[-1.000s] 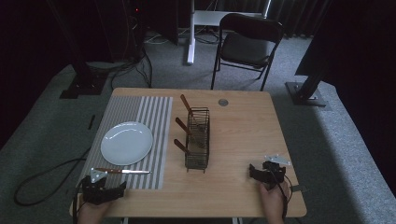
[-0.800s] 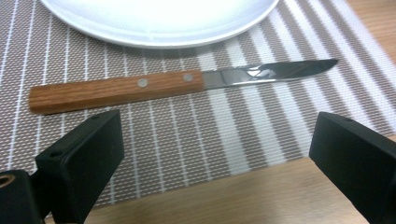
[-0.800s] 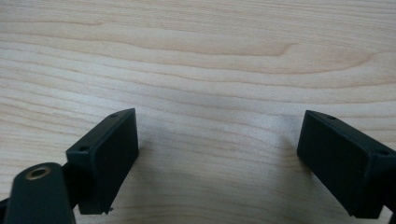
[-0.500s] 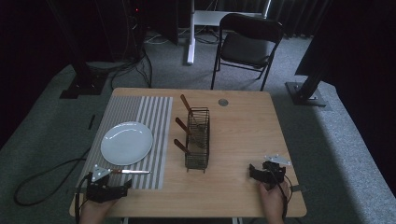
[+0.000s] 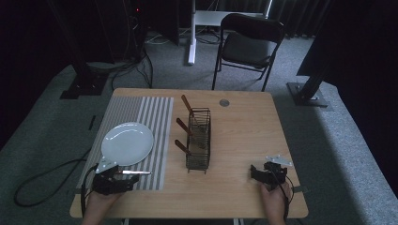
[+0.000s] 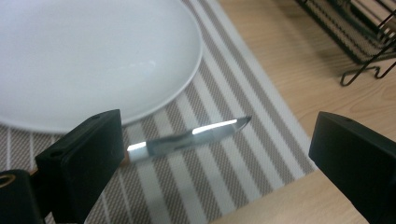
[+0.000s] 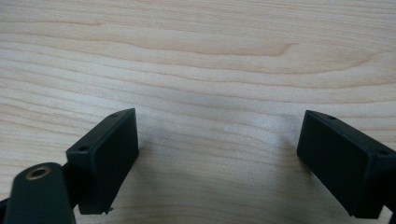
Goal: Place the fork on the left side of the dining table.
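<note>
A knife (image 6: 196, 134) lies on the striped placemat (image 5: 141, 112), its blade pointing right, just in front of the white plate (image 5: 126, 143). My left gripper (image 6: 217, 135) stands open around the knife, with the blade between the jaws and the handle end hidden behind the left jaw. In the high view the left gripper (image 5: 123, 179) sits at the placemat's near edge over the knife (image 5: 138, 173). My right gripper (image 5: 256, 172) rests open at the table's near right, over bare wood (image 7: 210, 70), holding nothing.
A black wire rack (image 5: 198, 138) with wooden-handled utensils stands mid-table; its foot (image 6: 364, 74) shows beyond the left gripper. A small grey disc (image 5: 224, 102) lies near the table's far edge. A folding chair (image 5: 248, 42) stands behind the table.
My left gripper has moved forward and to the right over the knife's handle end. The knife, plate and right gripper have stayed put.
</note>
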